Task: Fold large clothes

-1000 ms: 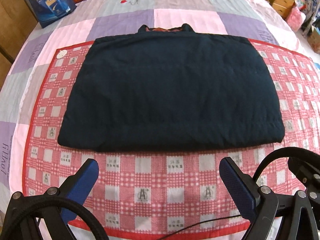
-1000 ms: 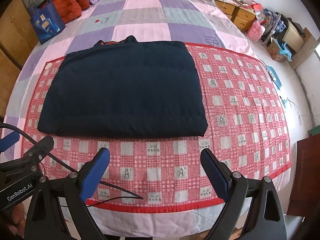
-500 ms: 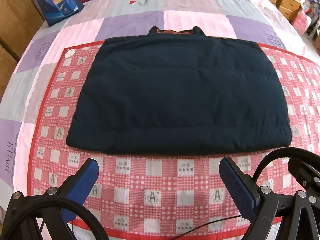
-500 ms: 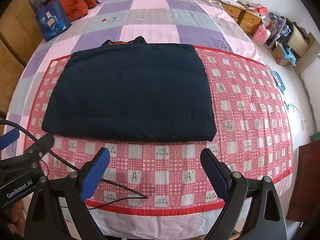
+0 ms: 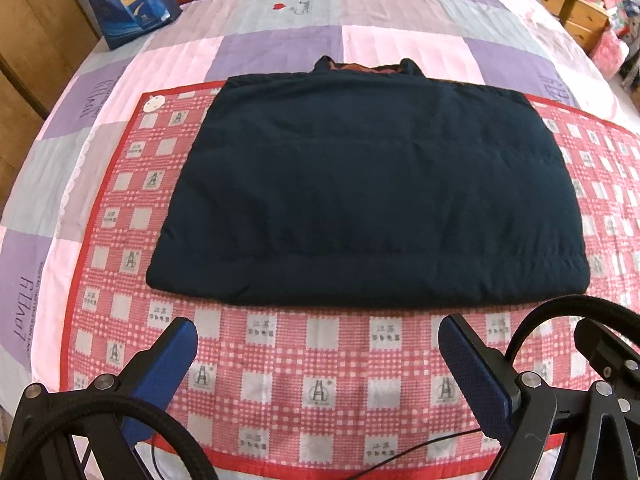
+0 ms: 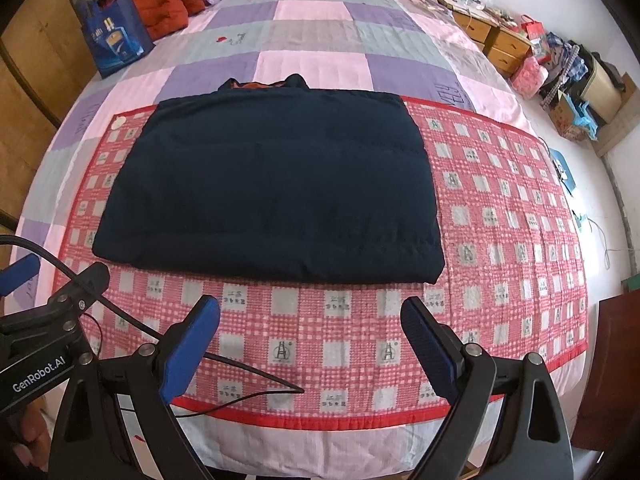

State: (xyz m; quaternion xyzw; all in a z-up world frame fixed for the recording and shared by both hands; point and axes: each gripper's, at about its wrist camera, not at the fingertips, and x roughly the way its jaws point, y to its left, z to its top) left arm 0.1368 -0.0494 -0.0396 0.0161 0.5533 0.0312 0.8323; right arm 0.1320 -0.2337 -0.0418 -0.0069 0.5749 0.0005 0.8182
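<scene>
My left claw (image 5: 316,354) and right claw (image 6: 310,334) hang side by side over the near edge of the bed (image 6: 312,20), both spread wide and apart from everything, with a thin cable (image 6: 256,372) trailing across the mat (image 6: 500,208) below them. The mat lies on the bed's quilt (image 6: 320,44). On the mat, just ahead of my claws, the folded jacket (image 6: 276,184) lies flat, its collar (image 6: 264,84) at the far side, reaching onto the quilt. It sits toward the mat's left part. Far left on the bed stands a bag (image 6: 114,42), cushions (image 6: 168,4) behind it. Drawers (image 6: 492,40) stand off the bed, far right.
</scene>
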